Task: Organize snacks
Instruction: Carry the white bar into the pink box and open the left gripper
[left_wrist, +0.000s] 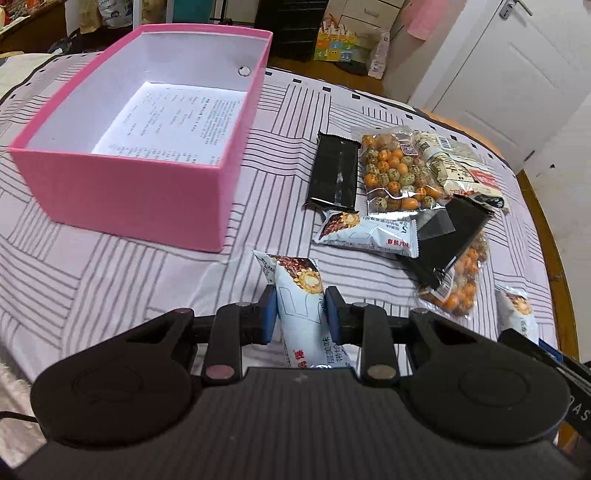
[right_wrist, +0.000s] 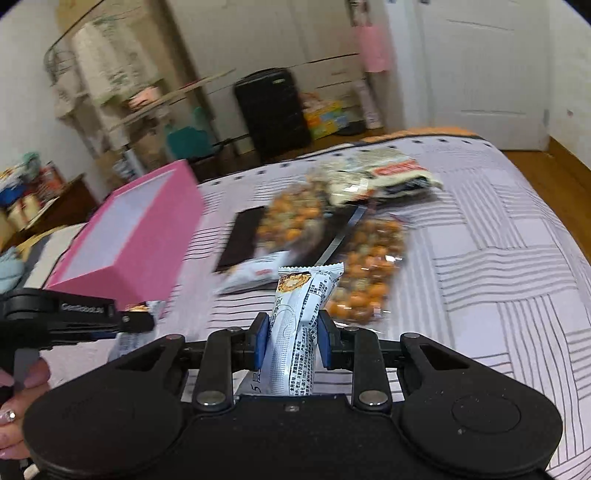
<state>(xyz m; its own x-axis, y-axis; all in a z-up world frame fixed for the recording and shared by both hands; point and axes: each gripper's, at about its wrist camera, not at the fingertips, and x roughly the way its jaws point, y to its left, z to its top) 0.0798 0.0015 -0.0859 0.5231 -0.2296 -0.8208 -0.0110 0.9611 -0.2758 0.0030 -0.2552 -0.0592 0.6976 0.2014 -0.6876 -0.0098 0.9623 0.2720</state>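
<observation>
My left gripper (left_wrist: 301, 314) is shut on a white wafer snack pack (left_wrist: 299, 288), held above the bed. My right gripper (right_wrist: 291, 332) is shut on a second white wafer pack (right_wrist: 299, 314), also lifted off the cover. An open pink box (left_wrist: 125, 188) with a printed sheet on its floor stands at the left. On the bed lie a third wafer pack (left_wrist: 365, 232), two black bars (left_wrist: 334, 170) (left_wrist: 443, 236), two clear bags of orange and green nuts (left_wrist: 395, 170) (left_wrist: 461, 280) and a white printed bag (left_wrist: 461, 166). The left gripper (right_wrist: 136, 321) shows at the left of the right wrist view.
The striped bed cover (left_wrist: 110, 280) spreads under everything, with bare cover in front of the box. Beyond the bed edge are a black suitcase (right_wrist: 271, 110), a white door (right_wrist: 480, 66), shelves with clutter (right_wrist: 110, 85) and wooden floor (right_wrist: 535, 162). A hand (right_wrist: 22, 387) holds the left gripper.
</observation>
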